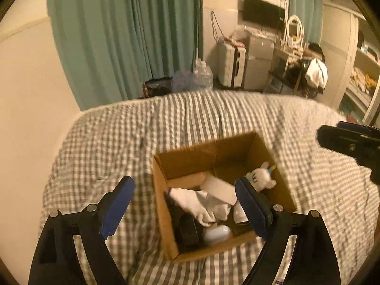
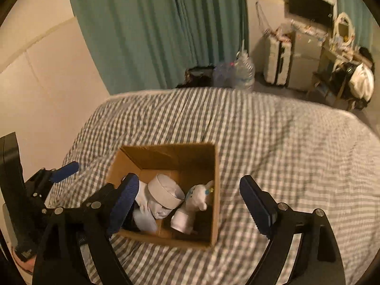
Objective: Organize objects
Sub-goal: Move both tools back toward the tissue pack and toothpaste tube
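An open cardboard box (image 1: 261,149) sits on the grey checked bed; it also shows in the right wrist view (image 2: 215,190). Inside lie a white plush toy (image 1: 260,177), white cloth (image 1: 201,205), a white oval case (image 1: 217,234), a dark object (image 1: 187,230) and a tape roll (image 2: 165,193). The plush toy (image 2: 198,197) stands by the box's right wall. My left gripper (image 1: 184,204) is open and empty above the box's near side. My right gripper (image 2: 190,204) is open and empty above the box, and shows at the left wrist view's right edge (image 1: 351,142).
The checked bedspread (image 2: 285,142) spreads all around the box. A wall lies left of the bed. Beyond the foot are teal curtains (image 1: 123,35), water bottles (image 1: 201,73), a white suitcase (image 1: 231,65), a desk with a mirror (image 1: 294,30) and shelves.
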Motion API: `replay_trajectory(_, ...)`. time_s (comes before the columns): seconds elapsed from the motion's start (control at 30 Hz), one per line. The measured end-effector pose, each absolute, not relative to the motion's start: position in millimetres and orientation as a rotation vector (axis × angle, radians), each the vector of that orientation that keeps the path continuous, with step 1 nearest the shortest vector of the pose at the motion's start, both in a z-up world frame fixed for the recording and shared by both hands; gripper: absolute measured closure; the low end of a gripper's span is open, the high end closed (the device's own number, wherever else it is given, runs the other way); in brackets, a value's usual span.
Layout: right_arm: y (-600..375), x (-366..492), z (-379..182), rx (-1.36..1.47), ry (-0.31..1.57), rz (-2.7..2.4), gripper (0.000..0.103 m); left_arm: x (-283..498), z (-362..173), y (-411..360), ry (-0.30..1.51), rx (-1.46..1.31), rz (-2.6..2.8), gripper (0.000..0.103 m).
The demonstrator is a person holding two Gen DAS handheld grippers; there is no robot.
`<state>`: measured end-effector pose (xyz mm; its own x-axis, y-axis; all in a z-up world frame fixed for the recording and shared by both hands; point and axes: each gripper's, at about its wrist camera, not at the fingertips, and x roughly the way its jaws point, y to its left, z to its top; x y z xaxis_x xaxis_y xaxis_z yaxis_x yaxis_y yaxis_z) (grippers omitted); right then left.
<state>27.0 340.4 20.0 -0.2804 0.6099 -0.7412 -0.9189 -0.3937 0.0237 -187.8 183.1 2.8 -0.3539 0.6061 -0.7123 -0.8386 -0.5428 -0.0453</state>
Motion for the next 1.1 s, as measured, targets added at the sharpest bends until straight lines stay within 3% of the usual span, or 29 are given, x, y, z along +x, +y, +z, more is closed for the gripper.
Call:
replay_trajectory(0.27,242.2,37.9,135.3,-0.710,0.432,1.794,0.016,-164.3,112.6,92.0,0.317,-0.716,2.044,0.004)
replay_trajectory(0.47,163.9,43.5,172.5,-0.735,0.331,1.758,0.016,-141.8,154.6,28.7,0.271,-0.685,2.070,0.003)
replay_trajectory(0.8,84.8,65.4,147.6,-0.702,0.368,1.773,0.016,-96.6,127.6,-16.3,0.277,-0.746,2.032,0.003)
replay_trajectory(1.1,75.6,88.0,48.7,-0.761,0.449,1.720,0.016,-75.2,52.5,-4.3,0.284,-0.805,2.050,0.003)
